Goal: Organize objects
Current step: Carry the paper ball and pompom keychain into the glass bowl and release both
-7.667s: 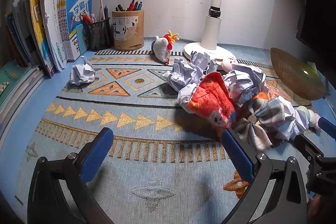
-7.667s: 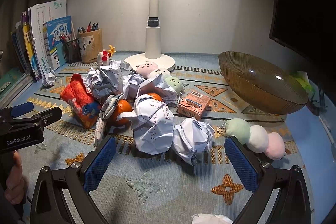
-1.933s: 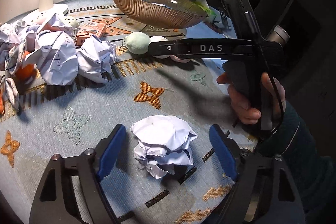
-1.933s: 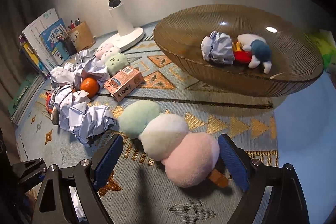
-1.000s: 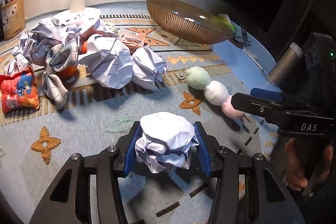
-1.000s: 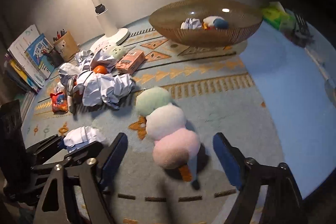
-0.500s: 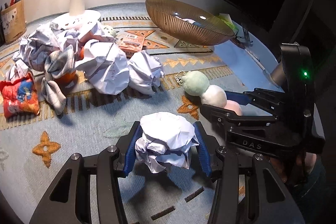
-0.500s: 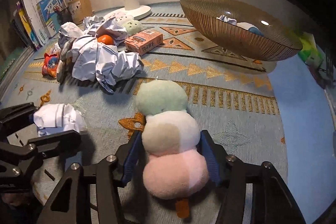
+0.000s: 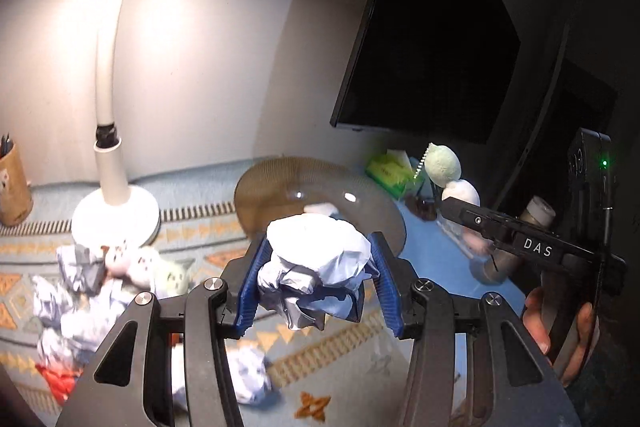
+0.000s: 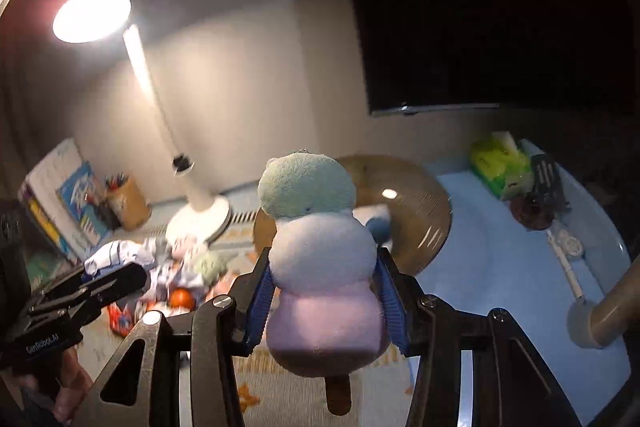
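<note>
My left gripper [image 9: 316, 279] is shut on a crumpled white paper ball [image 9: 316, 263], lifted above the patterned mat. My right gripper [image 10: 322, 291] is shut on a plush dango skewer [image 10: 320, 255] with green, white and pink balls, also lifted. That plush dango skewer [image 9: 446, 173] shows in the left wrist view at the right, in the right gripper [image 9: 472, 223]. The left gripper [image 10: 108, 275] appears at the left of the right wrist view. The brown ribbed glass bowl [image 9: 280, 183] stands behind both loads, with a paper ball and a small toy inside.
A white desk lamp [image 9: 114, 211] stands at the back. A heap of crumpled paper and small plush toys [image 9: 120, 275] lies left on the mat. Books and a pen holder [image 10: 128, 203] line the far left. A dark monitor [image 9: 432, 47] hangs at the right, with a green packet [image 10: 496, 163] beneath.
Both grippers have risen from the mat with their loads and tilted up toward the bowl. The right gripper closed on the dango plush, which lay between open jaws a second ago.
</note>
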The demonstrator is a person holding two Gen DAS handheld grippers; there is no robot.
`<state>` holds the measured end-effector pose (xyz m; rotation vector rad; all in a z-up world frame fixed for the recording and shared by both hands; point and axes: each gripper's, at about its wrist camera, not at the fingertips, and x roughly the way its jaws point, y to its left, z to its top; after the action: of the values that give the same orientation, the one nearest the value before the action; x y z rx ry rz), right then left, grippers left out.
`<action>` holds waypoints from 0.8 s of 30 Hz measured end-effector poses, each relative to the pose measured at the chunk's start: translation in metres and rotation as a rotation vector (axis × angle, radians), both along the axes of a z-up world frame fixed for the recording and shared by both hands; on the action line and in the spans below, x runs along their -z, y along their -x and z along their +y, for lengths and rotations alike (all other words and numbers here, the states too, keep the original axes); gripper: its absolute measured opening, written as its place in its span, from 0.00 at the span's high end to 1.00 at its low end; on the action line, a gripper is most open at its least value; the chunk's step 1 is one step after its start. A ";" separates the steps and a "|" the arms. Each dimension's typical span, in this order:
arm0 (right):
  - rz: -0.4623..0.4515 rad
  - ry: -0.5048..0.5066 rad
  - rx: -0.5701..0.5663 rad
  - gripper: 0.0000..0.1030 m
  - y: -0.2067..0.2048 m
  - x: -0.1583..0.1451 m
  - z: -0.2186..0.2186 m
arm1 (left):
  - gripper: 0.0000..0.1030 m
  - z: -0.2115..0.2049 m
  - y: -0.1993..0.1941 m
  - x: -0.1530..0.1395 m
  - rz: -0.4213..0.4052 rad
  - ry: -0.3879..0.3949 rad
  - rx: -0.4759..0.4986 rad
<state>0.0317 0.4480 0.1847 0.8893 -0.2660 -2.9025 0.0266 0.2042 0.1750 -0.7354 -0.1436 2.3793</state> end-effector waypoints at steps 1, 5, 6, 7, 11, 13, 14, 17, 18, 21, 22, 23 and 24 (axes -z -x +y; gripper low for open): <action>0.008 0.038 0.037 0.54 0.008 -0.005 0.009 | 0.55 0.008 0.010 -0.004 -0.001 -0.006 0.000; -0.008 0.184 0.127 0.54 0.048 0.001 0.040 | 0.55 0.038 0.051 0.003 -0.011 -0.009 0.002; -0.019 0.190 0.149 0.54 0.058 0.004 0.045 | 0.55 0.046 0.061 0.010 -0.027 -0.006 0.006; -0.033 0.193 0.171 0.54 0.067 0.009 0.049 | 0.55 0.054 0.071 0.016 -0.042 0.002 0.014; -0.086 0.179 0.235 0.54 0.097 0.027 0.062 | 0.55 0.079 0.100 0.044 -0.082 0.043 0.034; -0.120 0.176 0.239 0.54 0.108 0.039 0.061 | 0.55 0.084 0.110 0.060 -0.114 0.045 0.052; -0.138 0.178 0.237 0.54 0.113 0.045 0.060 | 0.55 0.087 0.115 0.066 -0.135 0.047 0.063; -0.179 0.181 0.228 0.54 0.125 0.059 0.056 | 0.51 0.088 0.129 0.082 -0.193 0.023 0.076; -0.190 0.186 0.226 0.52 0.127 0.063 0.055 | 0.47 0.086 0.131 0.084 -0.198 0.013 0.066; -0.207 0.224 0.204 0.32 0.133 0.070 0.059 | 0.12 0.077 0.133 0.084 -0.207 -0.018 0.032; -0.201 0.229 0.204 0.31 0.132 0.070 0.060 | 0.08 0.072 0.131 0.081 -0.203 -0.038 0.030; -0.195 0.226 0.203 0.31 0.129 0.068 0.059 | 0.08 0.068 0.129 0.077 -0.201 -0.049 0.031; -0.189 0.220 0.203 0.31 0.126 0.064 0.059 | 0.08 0.064 0.125 0.073 -0.197 -0.054 0.034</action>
<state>-0.0946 0.5066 0.1205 1.1573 -0.7153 -2.8889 -0.0984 0.2677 0.1024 -0.9375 -0.2750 2.2588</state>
